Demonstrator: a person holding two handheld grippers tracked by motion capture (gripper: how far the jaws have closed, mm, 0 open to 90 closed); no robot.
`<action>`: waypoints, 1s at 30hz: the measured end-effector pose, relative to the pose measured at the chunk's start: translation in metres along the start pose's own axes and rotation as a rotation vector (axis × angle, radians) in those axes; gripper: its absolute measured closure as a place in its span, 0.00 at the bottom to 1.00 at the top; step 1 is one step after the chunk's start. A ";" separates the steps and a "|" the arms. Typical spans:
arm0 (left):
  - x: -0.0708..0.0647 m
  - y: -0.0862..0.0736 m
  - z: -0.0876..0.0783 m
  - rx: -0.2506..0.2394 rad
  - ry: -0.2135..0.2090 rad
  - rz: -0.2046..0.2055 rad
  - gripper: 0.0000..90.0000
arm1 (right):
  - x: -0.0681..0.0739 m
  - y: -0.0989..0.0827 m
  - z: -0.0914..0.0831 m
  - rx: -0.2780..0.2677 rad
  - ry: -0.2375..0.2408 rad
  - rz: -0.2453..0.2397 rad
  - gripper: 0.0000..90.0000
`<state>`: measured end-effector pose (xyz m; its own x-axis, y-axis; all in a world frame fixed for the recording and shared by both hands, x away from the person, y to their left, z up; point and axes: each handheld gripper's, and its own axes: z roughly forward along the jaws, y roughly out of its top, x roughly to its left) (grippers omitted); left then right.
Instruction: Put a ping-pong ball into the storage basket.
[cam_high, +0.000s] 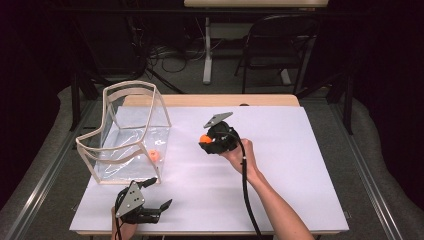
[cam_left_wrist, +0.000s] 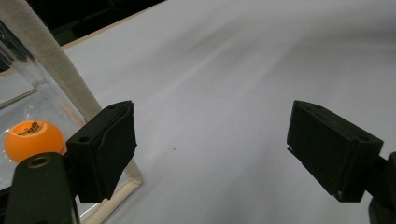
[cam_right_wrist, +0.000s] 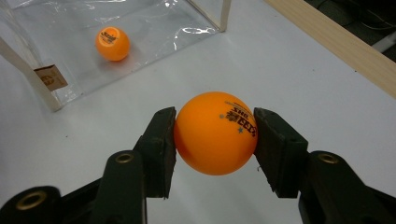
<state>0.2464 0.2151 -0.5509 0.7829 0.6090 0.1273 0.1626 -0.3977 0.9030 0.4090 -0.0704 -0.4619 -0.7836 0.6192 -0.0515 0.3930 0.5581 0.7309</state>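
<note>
While the right gripper (cam_right_wrist: 215, 135) pinches an orange ball (cam_right_wrist: 215, 133) squarely between its two jaws, a clear bag (cam_high: 131, 135) with a stiff pale frame stands ahead of it and to its left, a second ball (cam_right_wrist: 112, 43) already lying inside. The likely step is carrying this ball over to join it. To do that well, keep the squeeze steady, lift above the bag's rim, and let go only once well inside the opening. The left gripper (cam_high: 150, 196) rests with jaws wide apart and empty, just beside the bag's near corner, placed to steady the frame if needed.
</note>
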 end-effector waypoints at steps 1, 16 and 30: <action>0.000 0.000 0.000 0.000 0.001 0.000 0.17 | 0.000 0.001 0.001 -0.003 0.001 0.000 0.57; 0.000 0.000 0.000 0.000 0.005 -0.002 0.17 | 0.006 0.018 0.000 -0.025 0.020 -0.011 0.57; 0.000 0.000 -0.001 0.000 0.011 -0.007 0.17 | 0.012 0.034 0.000 -0.030 0.031 -0.029 0.57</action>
<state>0.2463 0.2157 -0.5502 0.7753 0.6190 0.1256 0.1675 -0.3933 0.9040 0.4130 -0.0437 -0.4375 -0.8093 0.5851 -0.0518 0.3557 0.5584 0.7495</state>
